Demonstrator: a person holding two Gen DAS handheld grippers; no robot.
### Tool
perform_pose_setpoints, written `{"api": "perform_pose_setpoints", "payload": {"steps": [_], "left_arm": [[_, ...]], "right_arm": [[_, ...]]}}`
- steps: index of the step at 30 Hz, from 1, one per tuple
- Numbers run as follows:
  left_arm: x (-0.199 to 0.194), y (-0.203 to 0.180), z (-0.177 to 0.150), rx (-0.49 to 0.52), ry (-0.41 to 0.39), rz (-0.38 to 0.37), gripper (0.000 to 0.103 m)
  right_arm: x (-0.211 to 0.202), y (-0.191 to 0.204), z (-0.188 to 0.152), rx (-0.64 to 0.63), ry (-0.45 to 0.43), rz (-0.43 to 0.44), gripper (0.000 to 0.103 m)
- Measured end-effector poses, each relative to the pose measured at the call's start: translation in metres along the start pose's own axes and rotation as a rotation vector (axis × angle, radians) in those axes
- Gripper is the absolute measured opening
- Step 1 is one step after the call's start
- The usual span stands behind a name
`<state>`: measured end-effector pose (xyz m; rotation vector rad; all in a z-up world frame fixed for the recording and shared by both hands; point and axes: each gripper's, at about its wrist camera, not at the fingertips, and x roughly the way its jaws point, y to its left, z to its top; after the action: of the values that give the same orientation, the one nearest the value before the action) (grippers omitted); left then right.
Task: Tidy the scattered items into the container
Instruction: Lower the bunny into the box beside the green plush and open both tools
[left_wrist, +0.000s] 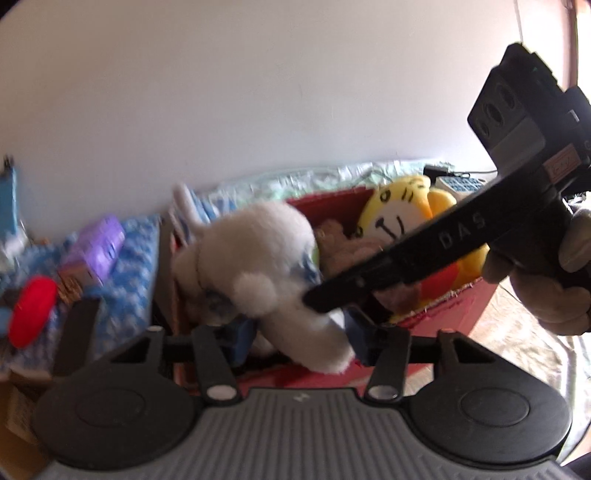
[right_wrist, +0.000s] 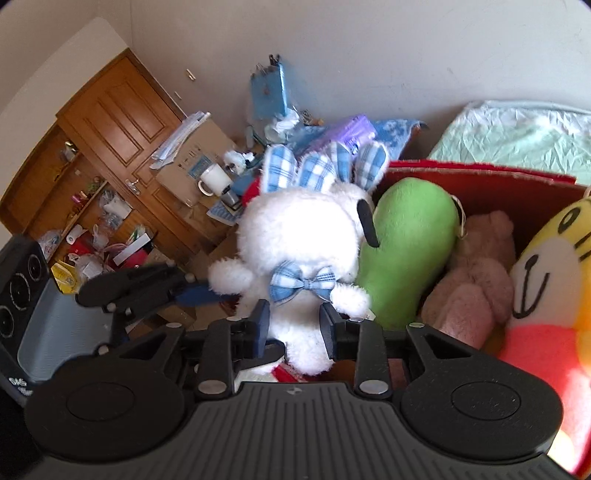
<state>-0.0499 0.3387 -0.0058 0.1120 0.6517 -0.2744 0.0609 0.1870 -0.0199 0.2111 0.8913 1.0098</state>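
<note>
Right wrist view: right gripper (right_wrist: 294, 328) clamps fluffy white plush rabbit (right_wrist: 299, 236) over red fabric box (right_wrist: 476, 184); left gripper (left_wrist: 300, 332) spread wide around rabbit's leg.

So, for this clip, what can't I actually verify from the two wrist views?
- Left wrist view: motion blur smears the white plush rabbit, so the left gripper grip on it is unclear.
- Left wrist view: the right gripper body crosses the red box, hiding much of the yellow smiling plush.
- Right wrist view: the box floor is buried under the green plush and tan plush.
</note>
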Motion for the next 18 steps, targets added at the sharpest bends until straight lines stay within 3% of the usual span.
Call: {"api": "perform_pose_setpoints", "payload": {"steps": [9,14,18], "left_arm": [[0.030,-0.005,0.001,-0.052,0.040,-0.030,0.052],[0.029,0.011,0.001,-0.145,0.068,-0.084,0.054],[0.006,0.018,-0.002,-0.111,0.040,-0.099,0.056]], "right_arm": [[-0.003,0.009,0.005,-0.135,-0.017,-0.161,0.027],[0.006,0.006,-0.003,-0.165,0.054,-0.161,0.030],[-0.007,0.001,0.000,-0.069,0.066,-0.071,0.034]]}}
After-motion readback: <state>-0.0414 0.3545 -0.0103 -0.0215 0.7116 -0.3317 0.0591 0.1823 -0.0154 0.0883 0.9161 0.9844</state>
